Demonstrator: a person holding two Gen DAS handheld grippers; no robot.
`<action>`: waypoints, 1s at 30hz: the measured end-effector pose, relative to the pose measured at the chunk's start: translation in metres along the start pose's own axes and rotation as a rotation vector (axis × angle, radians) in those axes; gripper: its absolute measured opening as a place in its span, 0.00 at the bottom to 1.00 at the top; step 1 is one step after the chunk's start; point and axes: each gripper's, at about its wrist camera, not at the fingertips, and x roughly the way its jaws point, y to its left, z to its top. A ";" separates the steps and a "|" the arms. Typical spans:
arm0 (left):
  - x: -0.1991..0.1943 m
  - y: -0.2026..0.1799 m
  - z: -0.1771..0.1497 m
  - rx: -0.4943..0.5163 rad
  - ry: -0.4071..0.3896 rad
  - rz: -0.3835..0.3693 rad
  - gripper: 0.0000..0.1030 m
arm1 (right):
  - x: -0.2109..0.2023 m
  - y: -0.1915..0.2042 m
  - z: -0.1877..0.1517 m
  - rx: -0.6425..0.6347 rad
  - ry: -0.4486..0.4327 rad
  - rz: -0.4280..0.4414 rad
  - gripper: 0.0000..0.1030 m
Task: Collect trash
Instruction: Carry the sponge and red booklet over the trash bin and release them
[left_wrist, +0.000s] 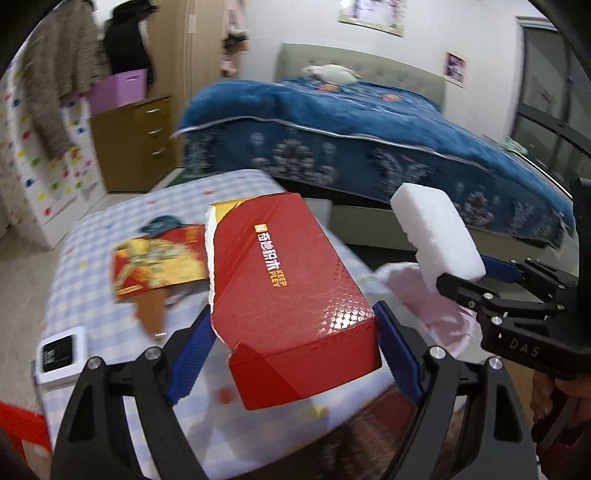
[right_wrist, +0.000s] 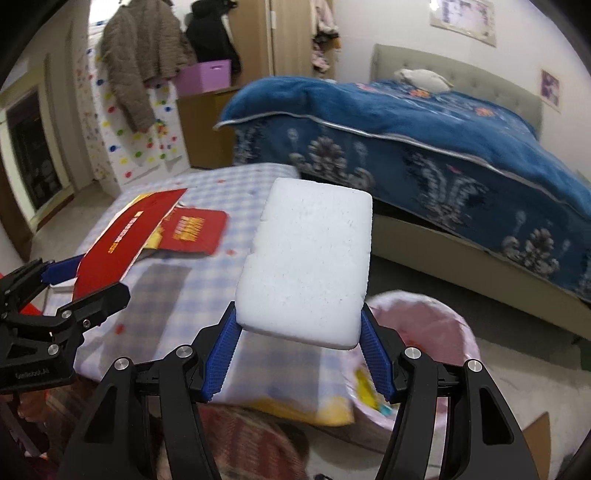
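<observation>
My left gripper is shut on a red cardboard box with a torn white edge, held above the checked table. My right gripper is shut on a white foam block, held above the table edge beside a pink-lined trash bin. The bin also shows in the left wrist view, under the foam block. A red printed wrapper lies flat on the table; it also shows in the right wrist view. The right gripper shows at the right of the left wrist view.
A small white device with a dark screen lies at the table's left edge. A bed with a blue blanket stands behind the table and bin. A wooden drawer cabinet with a purple bin stands at the back left.
</observation>
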 end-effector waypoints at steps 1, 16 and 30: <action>0.006 -0.008 0.002 0.015 0.004 -0.021 0.79 | -0.002 -0.008 -0.003 0.007 0.005 -0.013 0.60; 0.077 -0.119 0.028 0.196 0.064 -0.197 0.79 | 0.012 -0.106 -0.047 0.148 0.100 -0.149 0.65; 0.138 -0.173 0.035 0.274 0.140 -0.281 0.80 | 0.031 -0.182 -0.062 0.326 0.107 -0.226 0.78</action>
